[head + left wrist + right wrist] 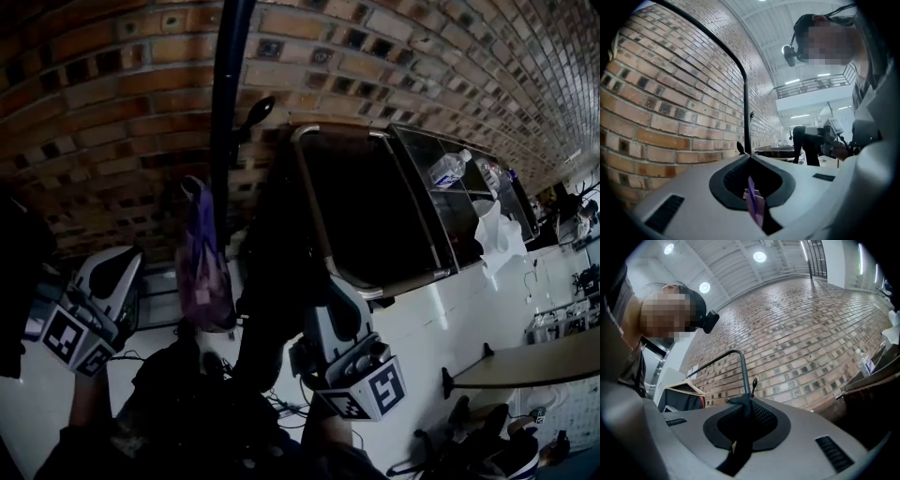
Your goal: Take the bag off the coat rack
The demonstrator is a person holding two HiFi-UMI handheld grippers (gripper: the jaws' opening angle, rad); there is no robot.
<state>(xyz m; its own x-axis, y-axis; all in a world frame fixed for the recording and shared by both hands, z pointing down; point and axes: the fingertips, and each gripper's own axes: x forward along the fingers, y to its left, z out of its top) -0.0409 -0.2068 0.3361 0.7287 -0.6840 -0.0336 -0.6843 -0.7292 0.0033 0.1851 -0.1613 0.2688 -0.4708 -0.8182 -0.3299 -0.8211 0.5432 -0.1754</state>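
Left gripper view: the left gripper (750, 162) is clamped on the purple bag (753, 202). The right gripper (742, 404) pinches a black strap (739, 446).

Coat rack (230, 94) — purple bag (202, 272), black bag (281, 234)

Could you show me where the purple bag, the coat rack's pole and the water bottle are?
purple bag (204, 281), head view, on its hanging lower body.
coat rack pole (229, 84), head view, on the upright dark shaft.
water bottle (448, 169), head view, on its clear middle.
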